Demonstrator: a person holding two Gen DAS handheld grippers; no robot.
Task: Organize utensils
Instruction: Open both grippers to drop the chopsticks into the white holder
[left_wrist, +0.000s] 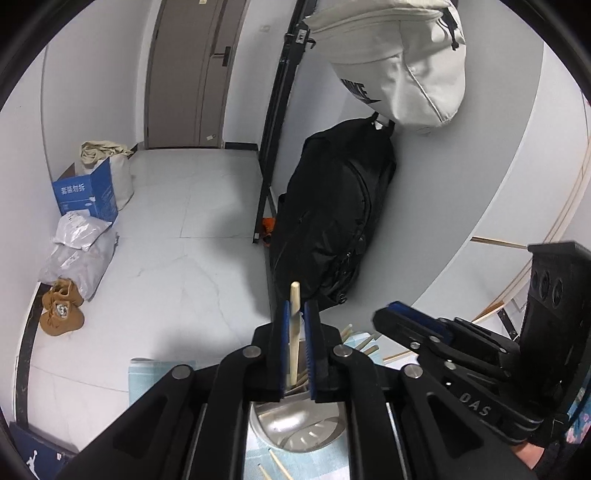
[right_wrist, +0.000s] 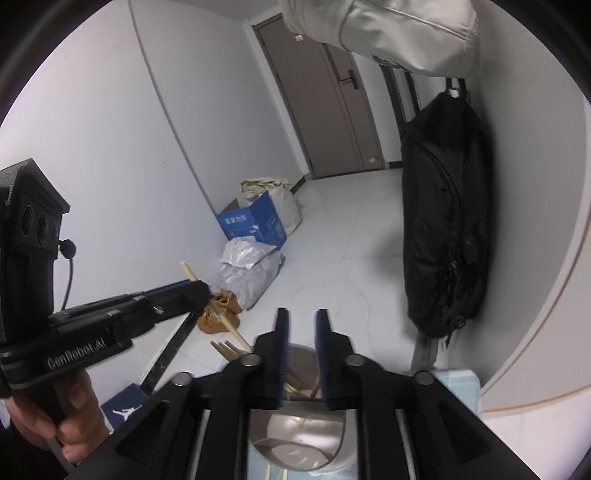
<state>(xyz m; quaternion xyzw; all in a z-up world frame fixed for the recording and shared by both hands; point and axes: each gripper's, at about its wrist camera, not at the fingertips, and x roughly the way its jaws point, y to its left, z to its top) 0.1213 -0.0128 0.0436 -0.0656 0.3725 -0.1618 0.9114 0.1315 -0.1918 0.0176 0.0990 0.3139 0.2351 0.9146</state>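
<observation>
My left gripper is shut on a pale wooden chopstick that stands nearly upright between its blue pads, its top end above the fingertips. The right wrist view shows this gripper from the side, with the chopstick slanting down towards a steel utensil holder. The holder sits right below both grippers and has several chopsticks leaning in it. My right gripper hovers over the holder, open, with nothing between its pads. In the left wrist view it sits to the right.
The holder stands on a light blue mat with loose chopsticks lying on it. A black bag and a white bag hang on the wall behind. A blue box, grey parcels and brown shoes lie on the floor.
</observation>
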